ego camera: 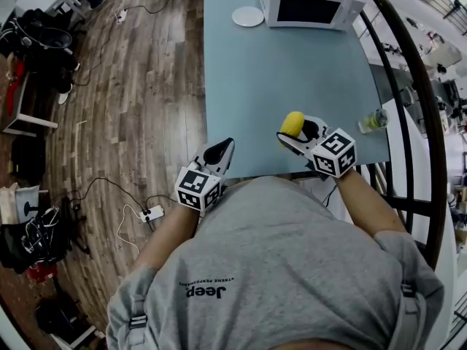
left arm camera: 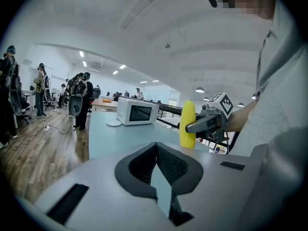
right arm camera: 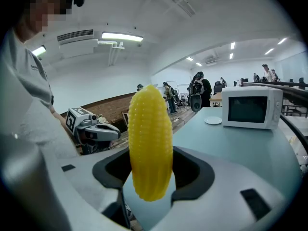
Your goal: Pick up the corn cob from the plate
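The yellow corn cob (ego camera: 292, 122) stands upright between the jaws of my right gripper (ego camera: 295, 131), which is shut on it above the near edge of the light blue table (ego camera: 292, 71). In the right gripper view the corn cob (right arm camera: 150, 143) fills the middle, held at its lower half. The left gripper view shows the corn cob (left arm camera: 187, 124) off to the right. My left gripper (ego camera: 221, 152) is shut on nothing and hovers at the table's near left corner. The small white plate (ego camera: 248, 16) lies bare at the far end of the table.
A white microwave (ego camera: 310, 2) stands at the table's far end, right of the plate. A bottle (ego camera: 373, 120) sits at the right edge. Black railing bars (ego camera: 398, 100) run along the right; wood floor with cables lies to the left.
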`<state>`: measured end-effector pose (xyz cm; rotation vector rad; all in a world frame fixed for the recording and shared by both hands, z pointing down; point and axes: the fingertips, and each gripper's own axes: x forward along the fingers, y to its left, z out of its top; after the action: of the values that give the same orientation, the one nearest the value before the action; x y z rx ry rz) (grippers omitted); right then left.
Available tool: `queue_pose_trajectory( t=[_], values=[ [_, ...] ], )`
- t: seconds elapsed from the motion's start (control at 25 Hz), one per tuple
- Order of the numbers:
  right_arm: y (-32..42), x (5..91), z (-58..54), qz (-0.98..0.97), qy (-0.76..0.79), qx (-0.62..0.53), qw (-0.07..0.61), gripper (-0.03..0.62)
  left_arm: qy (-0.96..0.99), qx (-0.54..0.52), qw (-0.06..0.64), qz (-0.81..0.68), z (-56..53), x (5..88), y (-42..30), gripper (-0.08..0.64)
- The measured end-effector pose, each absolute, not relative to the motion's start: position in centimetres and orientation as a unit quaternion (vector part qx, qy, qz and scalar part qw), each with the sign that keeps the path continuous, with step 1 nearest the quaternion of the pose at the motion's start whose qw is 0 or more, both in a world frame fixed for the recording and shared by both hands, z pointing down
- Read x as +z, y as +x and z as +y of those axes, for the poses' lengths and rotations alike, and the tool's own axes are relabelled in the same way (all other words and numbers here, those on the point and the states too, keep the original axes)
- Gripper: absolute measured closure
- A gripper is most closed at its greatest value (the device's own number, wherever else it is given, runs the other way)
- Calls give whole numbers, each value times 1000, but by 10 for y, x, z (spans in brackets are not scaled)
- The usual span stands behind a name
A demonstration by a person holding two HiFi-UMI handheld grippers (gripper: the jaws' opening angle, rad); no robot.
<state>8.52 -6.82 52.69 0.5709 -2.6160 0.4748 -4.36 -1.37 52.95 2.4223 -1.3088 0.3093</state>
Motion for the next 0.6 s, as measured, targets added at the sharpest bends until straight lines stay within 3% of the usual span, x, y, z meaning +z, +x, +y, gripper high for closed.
queue_pose_trajectory(
  t=[0.6],
  values=[
    [80, 520, -73, -943, 200, 161, 210, 341, 860, 108, 181, -466, -20, 526, -48, 541]
  ],
)
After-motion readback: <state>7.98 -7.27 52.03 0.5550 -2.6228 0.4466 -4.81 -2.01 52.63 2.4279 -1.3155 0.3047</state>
